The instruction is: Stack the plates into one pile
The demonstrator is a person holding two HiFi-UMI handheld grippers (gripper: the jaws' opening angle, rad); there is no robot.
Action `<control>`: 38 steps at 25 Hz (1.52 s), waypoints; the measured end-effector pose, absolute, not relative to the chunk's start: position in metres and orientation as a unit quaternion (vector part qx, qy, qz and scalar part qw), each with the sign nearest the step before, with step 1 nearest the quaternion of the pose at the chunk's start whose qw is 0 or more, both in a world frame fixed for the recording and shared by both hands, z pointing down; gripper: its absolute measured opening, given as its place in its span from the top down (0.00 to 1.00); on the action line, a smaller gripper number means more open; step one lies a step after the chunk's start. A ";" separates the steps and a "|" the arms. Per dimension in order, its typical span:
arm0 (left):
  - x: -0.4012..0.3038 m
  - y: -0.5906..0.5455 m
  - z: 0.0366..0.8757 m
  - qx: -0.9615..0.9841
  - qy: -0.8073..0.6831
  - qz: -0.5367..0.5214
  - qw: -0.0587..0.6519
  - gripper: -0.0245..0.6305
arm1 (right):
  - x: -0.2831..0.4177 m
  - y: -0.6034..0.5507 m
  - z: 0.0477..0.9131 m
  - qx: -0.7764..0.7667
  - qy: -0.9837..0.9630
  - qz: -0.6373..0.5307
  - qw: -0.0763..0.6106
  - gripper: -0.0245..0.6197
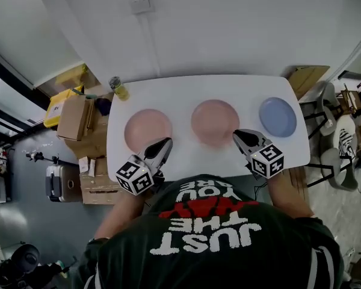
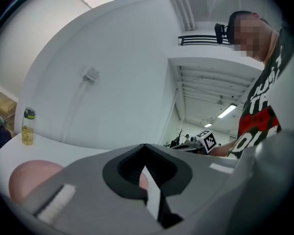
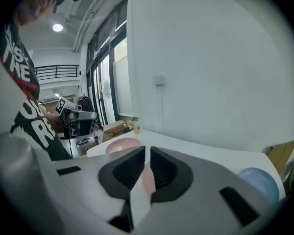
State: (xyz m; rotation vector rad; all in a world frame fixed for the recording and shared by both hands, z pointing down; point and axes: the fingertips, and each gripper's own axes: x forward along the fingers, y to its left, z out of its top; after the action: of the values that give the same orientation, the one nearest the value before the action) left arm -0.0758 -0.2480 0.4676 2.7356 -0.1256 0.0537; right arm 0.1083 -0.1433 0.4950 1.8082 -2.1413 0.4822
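Three plates lie in a row on the white table (image 1: pixel 186 92): a pink plate (image 1: pixel 147 128) at the left, a second pink plate (image 1: pixel 215 121) in the middle and a blue plate (image 1: pixel 277 116) at the right. My left gripper (image 1: pixel 167 142) hovers at the near right edge of the left pink plate (image 2: pixel 32 173), its jaws together and empty. My right gripper (image 1: pixel 236 133) hangs near the front right rim of the middle pink plate, shut on nothing. In the right gripper view (image 3: pixel 147 148) the blue plate (image 3: pixel 257 180) shows at the lower right.
A yellow bottle (image 1: pixel 118 89) stands at the table's far left corner. Cardboard boxes (image 1: pixel 78 119) and a suitcase (image 1: pixel 63 179) sit on the floor to the left. Chairs (image 1: pixel 343 137) and a cardboard sheet (image 1: pixel 307 77) are to the right. A white wall runs behind the table.
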 end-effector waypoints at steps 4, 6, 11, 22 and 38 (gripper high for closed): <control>-0.050 -0.237 0.472 0.974 -0.084 0.016 0.210 0.96 | 0.141 -0.148 0.508 0.599 -0.766 0.175 0.154 0.95; -0.038 -0.232 0.475 0.972 -0.103 0.018 0.212 0.96 | 0.157 -0.150 0.515 0.585 -0.775 0.182 0.153 0.95; -0.016 -0.228 0.486 0.967 -0.127 0.025 0.221 0.96 | 0.181 -0.158 0.532 0.572 -0.782 0.197 0.153 0.95; -0.016 -0.238 0.510 0.970 -0.070 0.035 0.231 0.96 | 0.208 -0.176 0.598 0.638 -0.695 0.279 0.180 0.94; -0.040 -0.258 0.537 0.963 -0.082 0.073 0.247 0.96 | 0.260 -0.185 0.744 0.686 -0.544 0.467 0.123 0.75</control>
State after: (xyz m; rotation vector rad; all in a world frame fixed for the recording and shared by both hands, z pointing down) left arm -0.0396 -0.2581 0.5368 2.6263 -0.2231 0.1978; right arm 0.2605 -0.1851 0.7437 2.0024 -1.5875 1.3613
